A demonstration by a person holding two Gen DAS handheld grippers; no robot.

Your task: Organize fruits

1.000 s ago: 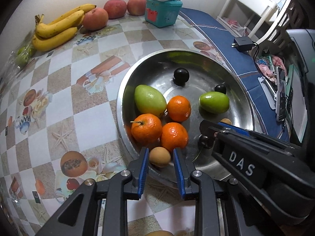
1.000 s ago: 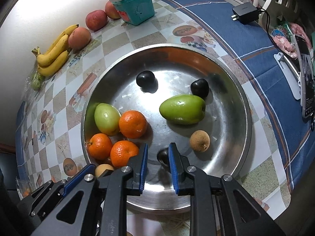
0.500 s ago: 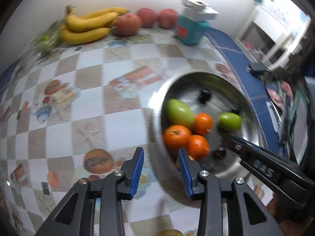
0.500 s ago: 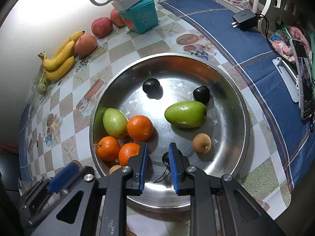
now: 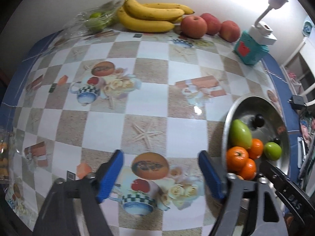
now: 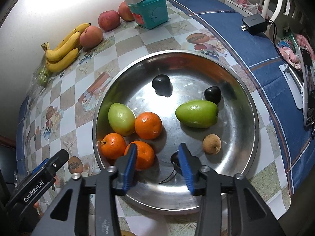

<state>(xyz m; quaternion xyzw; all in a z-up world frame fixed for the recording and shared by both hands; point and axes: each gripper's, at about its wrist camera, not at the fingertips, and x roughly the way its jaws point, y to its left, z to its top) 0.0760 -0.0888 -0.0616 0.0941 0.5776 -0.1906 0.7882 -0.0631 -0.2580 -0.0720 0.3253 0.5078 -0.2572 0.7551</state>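
Note:
A steel bowl holds two green mangoes, three oranges, two dark plums, a small brown fruit and a dark stemmed fruit beside my right fingers. My right gripper is open and empty above the bowl's near side. My left gripper is wide open and empty over the checked tablecloth, left of the bowl. Bananas and three red apples lie by the wall.
A teal box with a white lamp base stands at the back right. A clear bag with green fruit lies left of the bananas. A black charger and a phone lie on the blue cloth.
My left gripper let go of the small tan fruit, swung left off the bowl and opened wide. My right gripper opened, and the dark stemmed fruit lies in the bowl.

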